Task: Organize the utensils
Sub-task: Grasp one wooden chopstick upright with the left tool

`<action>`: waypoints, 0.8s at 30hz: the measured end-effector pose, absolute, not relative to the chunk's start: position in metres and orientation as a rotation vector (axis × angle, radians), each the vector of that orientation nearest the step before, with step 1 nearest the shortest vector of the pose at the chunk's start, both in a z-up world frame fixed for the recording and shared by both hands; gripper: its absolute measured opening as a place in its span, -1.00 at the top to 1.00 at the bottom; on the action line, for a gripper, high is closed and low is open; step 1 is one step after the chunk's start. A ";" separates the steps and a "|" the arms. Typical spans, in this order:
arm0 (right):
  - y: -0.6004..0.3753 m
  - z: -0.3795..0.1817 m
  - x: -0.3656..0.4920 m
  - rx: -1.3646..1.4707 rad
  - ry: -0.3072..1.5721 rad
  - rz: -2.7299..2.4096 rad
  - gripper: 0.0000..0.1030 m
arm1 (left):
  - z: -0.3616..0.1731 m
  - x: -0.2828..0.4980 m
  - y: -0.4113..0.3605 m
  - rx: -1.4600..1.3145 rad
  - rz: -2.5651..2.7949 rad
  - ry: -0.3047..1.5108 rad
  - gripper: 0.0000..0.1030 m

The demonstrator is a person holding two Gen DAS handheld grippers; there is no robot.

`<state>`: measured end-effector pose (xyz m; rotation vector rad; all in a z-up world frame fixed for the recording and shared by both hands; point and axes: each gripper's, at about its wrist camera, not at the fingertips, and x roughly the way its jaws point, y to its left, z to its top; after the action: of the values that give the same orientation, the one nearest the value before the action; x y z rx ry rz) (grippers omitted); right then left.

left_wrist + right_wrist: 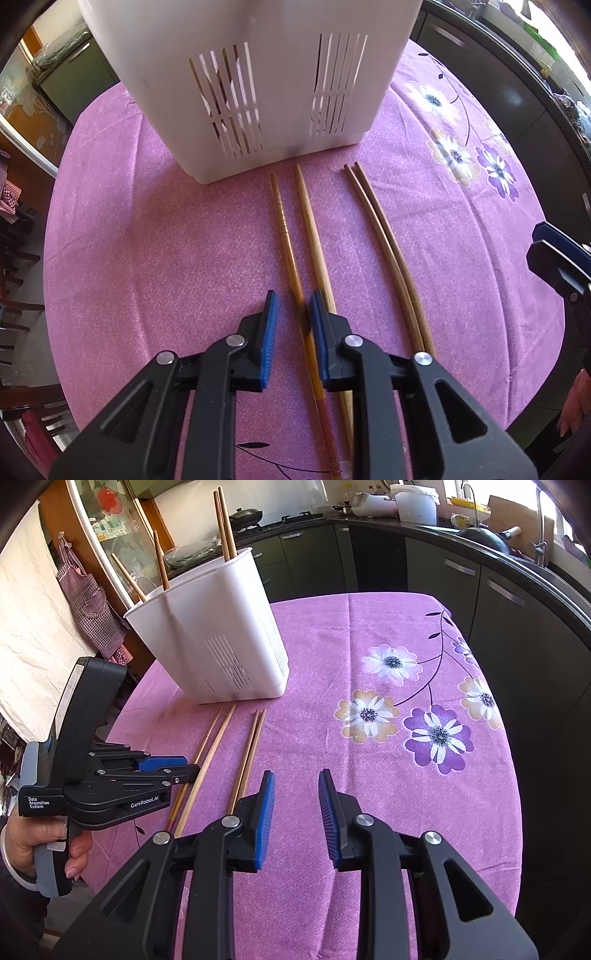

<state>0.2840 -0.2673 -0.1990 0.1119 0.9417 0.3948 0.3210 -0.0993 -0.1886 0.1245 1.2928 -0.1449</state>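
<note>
Four chopsticks lie on the pink desk [147,240] in front of the white holder [251,92]: a loose amber pair, a touching brown pair [384,236] beside it. My left fingers [293,314] straddle one amber chopstick [286,236], spread narrowly, not yet pinching; best centre it, squeeze squarely, avoid its neighbour [314,236]. My right fingers [296,797] hang spread, empty. Four more chopsticks stand in the holder.

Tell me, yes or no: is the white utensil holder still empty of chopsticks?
No. In the right wrist view several chopsticks already stand in the white utensil holder, sticking up above its rim.
</note>
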 end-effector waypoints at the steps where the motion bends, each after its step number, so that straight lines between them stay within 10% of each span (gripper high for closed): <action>1: -0.267 -0.200 0.284 0.112 0.944 0.396 0.51 | -0.189 0.322 -0.099 0.123 -0.144 1.295 0.66; 24: -0.251 -0.200 0.285 0.083 0.963 0.425 0.51 | -0.107 0.272 -0.058 0.047 -0.150 1.036 0.87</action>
<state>0.2851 -0.2507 -0.1997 0.0830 0.9628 0.4247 0.2721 -0.0585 -0.1067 0.0474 1.0359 -0.1496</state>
